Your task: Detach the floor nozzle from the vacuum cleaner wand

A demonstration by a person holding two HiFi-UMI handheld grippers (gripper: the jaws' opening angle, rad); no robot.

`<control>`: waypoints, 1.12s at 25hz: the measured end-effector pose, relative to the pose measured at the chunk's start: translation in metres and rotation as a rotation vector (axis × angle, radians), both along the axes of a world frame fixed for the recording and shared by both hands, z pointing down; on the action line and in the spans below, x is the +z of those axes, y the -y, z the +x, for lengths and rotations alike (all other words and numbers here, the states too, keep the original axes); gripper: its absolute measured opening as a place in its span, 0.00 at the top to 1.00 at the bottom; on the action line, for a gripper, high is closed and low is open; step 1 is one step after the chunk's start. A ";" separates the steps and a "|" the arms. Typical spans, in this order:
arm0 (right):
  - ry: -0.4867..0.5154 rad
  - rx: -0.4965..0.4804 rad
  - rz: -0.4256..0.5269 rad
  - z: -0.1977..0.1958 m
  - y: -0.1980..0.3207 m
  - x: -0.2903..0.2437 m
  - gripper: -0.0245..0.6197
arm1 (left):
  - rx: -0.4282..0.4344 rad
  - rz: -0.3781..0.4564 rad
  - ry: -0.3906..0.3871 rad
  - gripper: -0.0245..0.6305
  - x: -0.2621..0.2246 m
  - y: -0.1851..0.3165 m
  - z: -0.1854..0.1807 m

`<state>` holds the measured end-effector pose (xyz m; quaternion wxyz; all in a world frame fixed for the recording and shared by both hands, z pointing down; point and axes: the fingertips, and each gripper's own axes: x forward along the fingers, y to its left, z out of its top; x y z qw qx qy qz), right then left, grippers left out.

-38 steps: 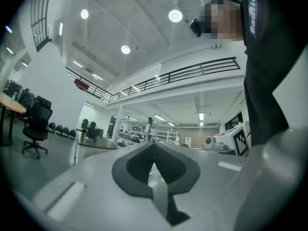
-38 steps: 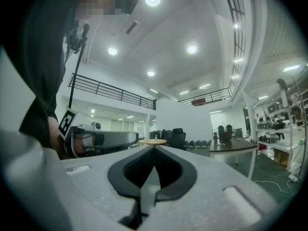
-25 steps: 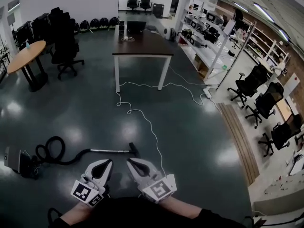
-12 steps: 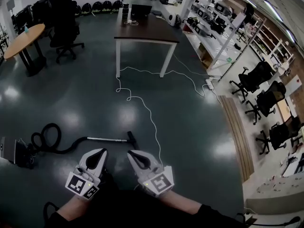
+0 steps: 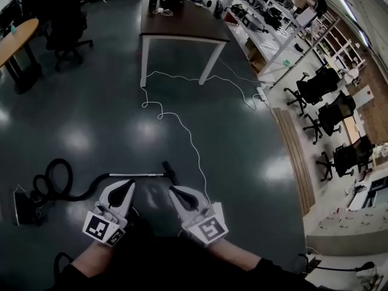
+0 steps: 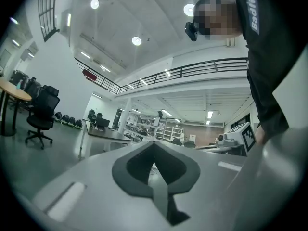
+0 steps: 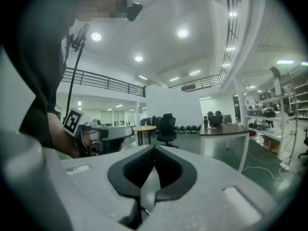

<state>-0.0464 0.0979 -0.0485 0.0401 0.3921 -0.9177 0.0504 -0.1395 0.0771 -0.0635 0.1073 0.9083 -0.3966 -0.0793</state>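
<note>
The floor (image 5: 91, 114) is finished in a dark, glossy coating in which the overhead lighting is reflected as pale patches. A strip of wooden planking (image 5: 298, 162) is laid along its right side. A dark-topped table (image 5: 182, 22) on white legs is positioned at the far end. A round wooden table (image 5: 12, 39) is located at far left, with black office chairs (image 5: 63, 20) beside it. Further black chairs (image 5: 316, 90) are grouped at right, near white shelving racks (image 5: 270, 20). Round ceiling lamps (image 6: 136, 41) and a railed mezzanine (image 6: 192, 70) are installed overhead.
</note>
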 end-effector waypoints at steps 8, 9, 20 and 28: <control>-0.037 0.091 -0.035 -0.004 0.043 0.014 0.96 | -0.065 -0.030 0.033 0.96 0.036 0.052 -0.050; -0.037 0.095 -0.039 -0.002 0.046 0.017 0.96 | -0.073 -0.029 0.044 0.96 0.041 0.055 -0.051; -0.048 0.042 -0.109 0.037 0.078 0.080 0.96 | -0.101 -0.065 0.208 0.96 0.107 0.081 -0.018; -0.073 0.012 -0.162 0.062 0.100 0.175 0.96 | -0.088 -0.121 0.247 0.96 0.203 0.107 0.013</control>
